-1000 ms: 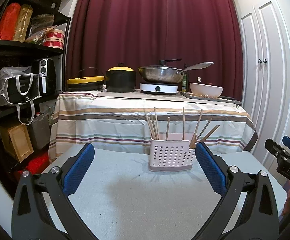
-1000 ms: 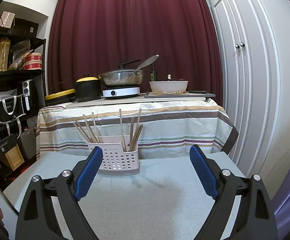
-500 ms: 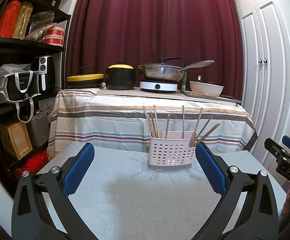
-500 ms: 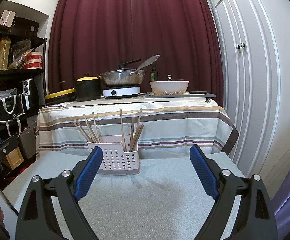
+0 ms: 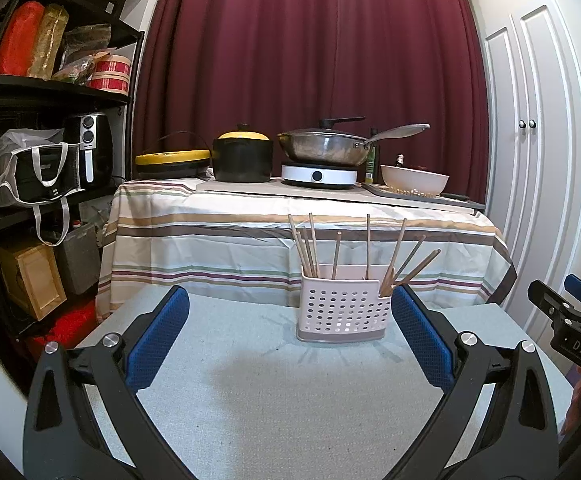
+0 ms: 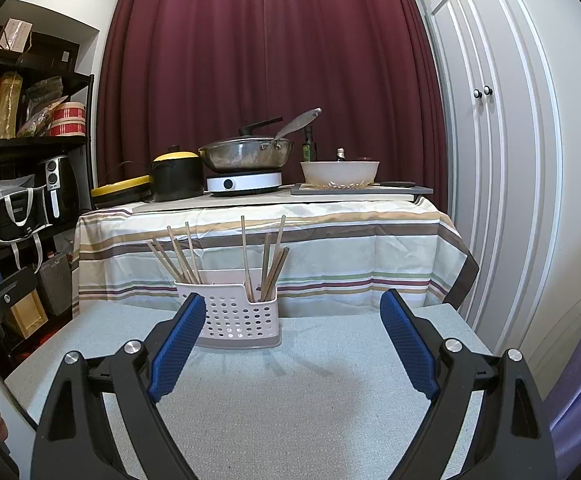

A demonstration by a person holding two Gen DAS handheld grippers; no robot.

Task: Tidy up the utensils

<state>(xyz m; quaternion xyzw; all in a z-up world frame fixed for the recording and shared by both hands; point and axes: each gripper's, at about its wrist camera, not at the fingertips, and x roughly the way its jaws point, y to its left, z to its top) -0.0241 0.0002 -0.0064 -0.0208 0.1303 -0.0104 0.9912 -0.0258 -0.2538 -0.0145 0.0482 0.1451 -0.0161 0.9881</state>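
A pale perforated utensil caddy (image 5: 344,309) (image 6: 237,315) stands near the far edge of the grey-clothed table (image 5: 250,392) (image 6: 290,392). Several wooden chopsticks (image 5: 309,246) (image 6: 268,254) stick up out of its compartments at loose angles. My left gripper (image 5: 288,300) hovers low over the table in front of the caddy, jaws wide and empty. My right gripper (image 6: 292,304) is open too, holding nothing, with the caddy just behind its left blue pad. Each gripper shows at the edge of the other's view.
Behind stands a striped-cloth table (image 5: 250,216) with a black pot (image 5: 242,158), a pan on a hotplate (image 5: 322,148) and a white bowl (image 5: 414,179). Black shelving (image 5: 38,152) fills the left. White cupboard doors (image 6: 498,160) stand at the right.
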